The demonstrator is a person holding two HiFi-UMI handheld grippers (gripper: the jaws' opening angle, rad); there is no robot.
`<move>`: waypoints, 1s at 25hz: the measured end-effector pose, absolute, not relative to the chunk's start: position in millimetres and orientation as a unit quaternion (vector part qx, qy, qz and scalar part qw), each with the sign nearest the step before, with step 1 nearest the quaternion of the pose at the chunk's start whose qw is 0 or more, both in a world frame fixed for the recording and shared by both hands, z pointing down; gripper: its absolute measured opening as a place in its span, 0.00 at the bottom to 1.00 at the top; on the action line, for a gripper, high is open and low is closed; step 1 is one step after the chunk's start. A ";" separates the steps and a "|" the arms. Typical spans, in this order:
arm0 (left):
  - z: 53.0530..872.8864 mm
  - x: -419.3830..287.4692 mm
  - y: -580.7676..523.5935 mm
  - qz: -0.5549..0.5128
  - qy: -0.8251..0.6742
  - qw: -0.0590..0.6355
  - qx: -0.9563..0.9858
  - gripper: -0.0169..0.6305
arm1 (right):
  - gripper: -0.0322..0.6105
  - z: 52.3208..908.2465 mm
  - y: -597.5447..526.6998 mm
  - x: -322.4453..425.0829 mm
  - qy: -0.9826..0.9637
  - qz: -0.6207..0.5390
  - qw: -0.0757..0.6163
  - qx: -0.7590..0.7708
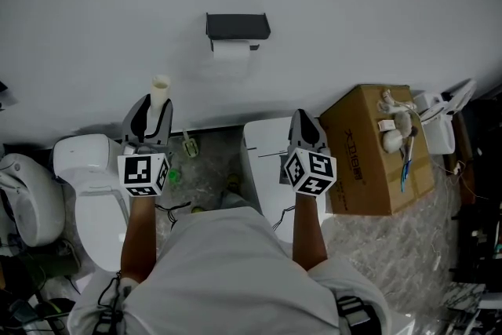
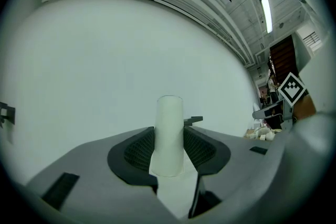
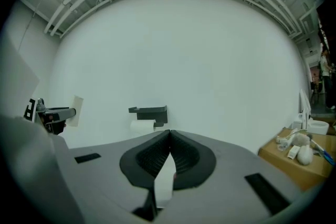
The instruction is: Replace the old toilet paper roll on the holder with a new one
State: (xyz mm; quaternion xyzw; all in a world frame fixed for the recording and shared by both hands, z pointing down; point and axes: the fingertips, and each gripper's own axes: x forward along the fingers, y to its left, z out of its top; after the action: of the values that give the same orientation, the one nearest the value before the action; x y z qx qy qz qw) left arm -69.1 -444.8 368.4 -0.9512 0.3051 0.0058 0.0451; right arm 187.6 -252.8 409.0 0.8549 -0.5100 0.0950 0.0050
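A black holder (image 1: 238, 26) is fixed to the white wall, with a white paper roll (image 1: 231, 51) under its shelf. My left gripper (image 1: 157, 107) is below and left of it, shut on a pale bare tube (image 1: 161, 89) that stands upright between the pads (image 2: 137, 148). The tube (image 2: 169, 128) rises above the jaws in the left gripper view. My right gripper (image 1: 304, 123) is below and right of the holder, shut with nothing between its jaws (image 3: 169, 140). The right gripper view shows the holder (image 3: 149, 110) and roll (image 3: 142, 125) straight ahead.
A white toilet (image 1: 94, 176) stands below my left gripper. A white cabinet top (image 1: 267, 157) sits under the right one. A cardboard box (image 1: 369, 153) with small items on top stands at the right. Green scraps lie on the floor between toilet and cabinet.
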 end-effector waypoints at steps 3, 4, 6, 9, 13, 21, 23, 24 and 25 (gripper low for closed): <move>366.7 -78.0 -442.6 0.009 0.309 0.045 -0.950 0.33 | 0.06 407.7 -252.2 180.5 -0.513 0.090 0.010 0.854; 365.7 -80.5 -442.9 0.012 0.311 0.042 -0.950 0.33 | 0.06 407.2 -252.6 179.0 -0.514 0.090 0.011 0.853; 363.8 -83.5 -443.7 0.019 0.313 0.039 -0.949 0.33 | 0.06 406.9 -252.7 178.2 -0.516 0.091 0.008 0.852; 362.7 -85.3 -443.0 0.022 0.315 0.041 -0.948 0.33 | 0.06 406.7 -250.0 178.5 -0.514 0.092 0.005 0.853; 362.0 -89.2 -443.8 0.021 0.317 0.041 -0.947 0.33 | 0.06 404.3 -248.8 176.4 -0.513 0.091 0.000 0.853; 361.5 -91.9 -443.8 0.023 0.322 0.042 -0.946 0.33 | 0.06 408.3 -245.0 178.2 -0.510 0.097 -0.002 0.855; 362.3 -92.0 -443.7 0.023 0.322 0.043 -0.946 0.33 | 0.06 408.6 -245.2 178.4 -0.510 0.097 -0.004 0.855; 362.9 -92.1 -443.8 0.022 0.322 0.043 -0.945 0.33 | 0.06 408.6 -245.6 178.6 -0.510 0.098 -0.005 0.855; 363.6 -92.3 -444.0 0.021 0.323 0.043 -0.945 0.33 | 0.06 408.6 -246.0 178.8 -0.510 0.098 -0.007 0.854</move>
State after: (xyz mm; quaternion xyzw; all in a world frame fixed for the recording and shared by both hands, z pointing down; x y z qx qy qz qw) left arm -92.3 -444.0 363.6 -0.9453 0.3227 0.0215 0.0434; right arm 178.8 -246.0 408.6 0.8543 -0.5105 0.0979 -0.0067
